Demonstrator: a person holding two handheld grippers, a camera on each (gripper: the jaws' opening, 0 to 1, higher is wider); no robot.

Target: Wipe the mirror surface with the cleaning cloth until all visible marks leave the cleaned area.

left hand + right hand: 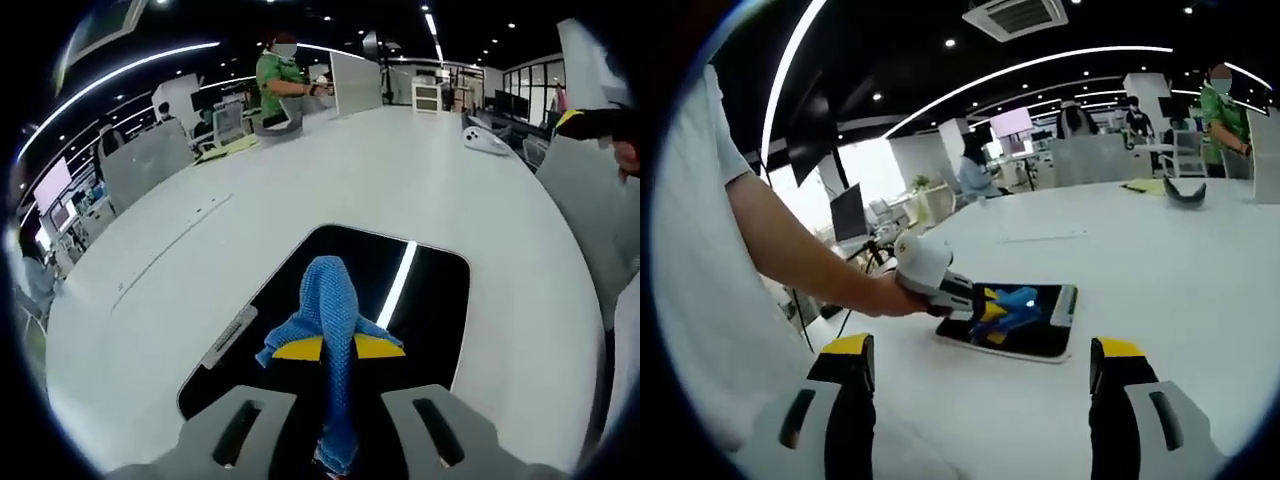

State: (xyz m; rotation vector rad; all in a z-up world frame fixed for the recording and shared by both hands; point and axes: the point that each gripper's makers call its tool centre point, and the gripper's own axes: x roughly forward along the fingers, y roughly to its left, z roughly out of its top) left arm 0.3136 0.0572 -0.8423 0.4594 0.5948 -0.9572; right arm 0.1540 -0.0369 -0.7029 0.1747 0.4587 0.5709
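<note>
Step in hand: I judge I'm mid-wipe, my left gripper (985,308) working the cleaning cloth (330,335) over the mirror (440,300).
Left gripper: clamped on the cleaning cloth; the blue fabric runs up between my jaws and bunches just ahead of the tips, resting on the glass.
Right gripper: jaws (980,400) spread wide, nothing between them, held back from the mirror with bare white table (1160,270) in front.
Mirror: flat on the table, directly ahead of my left jaws and under them; from my right gripper it sits ahead and slightly left.
Marks: the dark glass reflects a ceiling light strip; I can't make out smudges from here.
Next move: I'd drag the cloth toward the far edge, keeping it pressed flat, without nudging the mirror.
Right hand's part: could steady the mirror's near rim if it slides.
</note>
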